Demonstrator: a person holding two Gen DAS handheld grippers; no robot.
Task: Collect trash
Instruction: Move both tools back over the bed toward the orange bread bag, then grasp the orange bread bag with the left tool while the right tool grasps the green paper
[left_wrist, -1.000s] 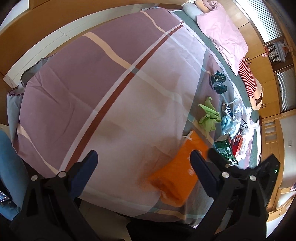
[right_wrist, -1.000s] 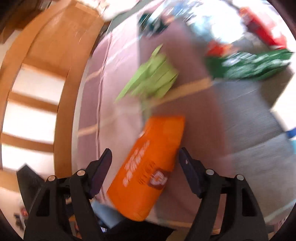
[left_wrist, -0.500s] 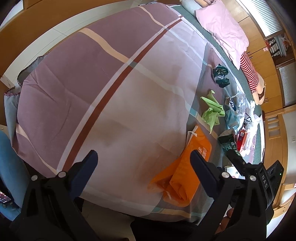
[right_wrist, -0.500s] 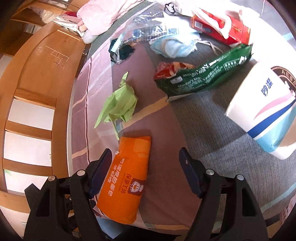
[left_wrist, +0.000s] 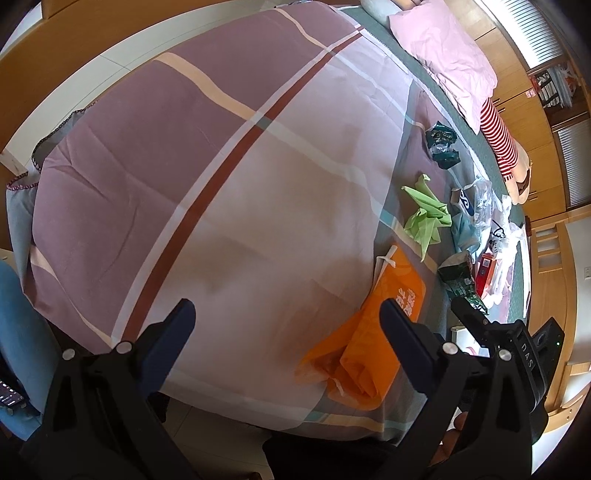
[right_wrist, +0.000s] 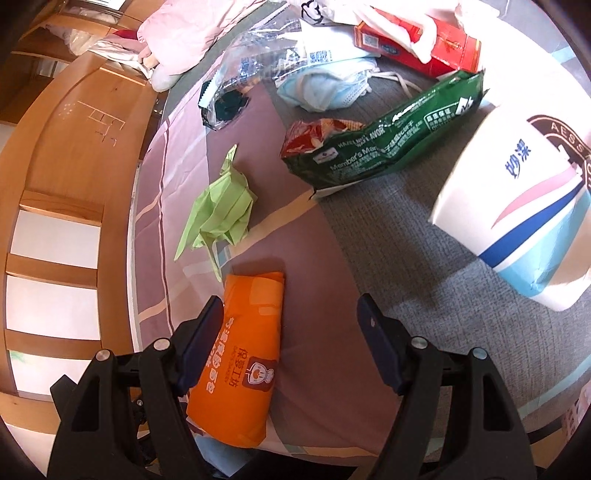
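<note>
Right wrist view: orange bag (right_wrist: 242, 354) flat at the near edge of the bed (right_wrist: 388, 258), long axis running near to far, almost in line with the claw. Right gripper (right_wrist: 290, 317) spread wide and empty, left finger (right_wrist: 201, 345) over the bag's left edge, bag body sitting left of centre between the jaws. Left wrist view: left gripper (left_wrist: 286, 323) also spread wide, holding nothing, orange bag (left_wrist: 373, 332) off to its right beside the right finger. Right hand clearly nearer. Further out: green paper (right_wrist: 219, 214), green snack wrapper (right_wrist: 384, 147), paper cup (right_wrist: 524, 206) to the right. Likely next: small shift left, then down across the bag's width.
</note>
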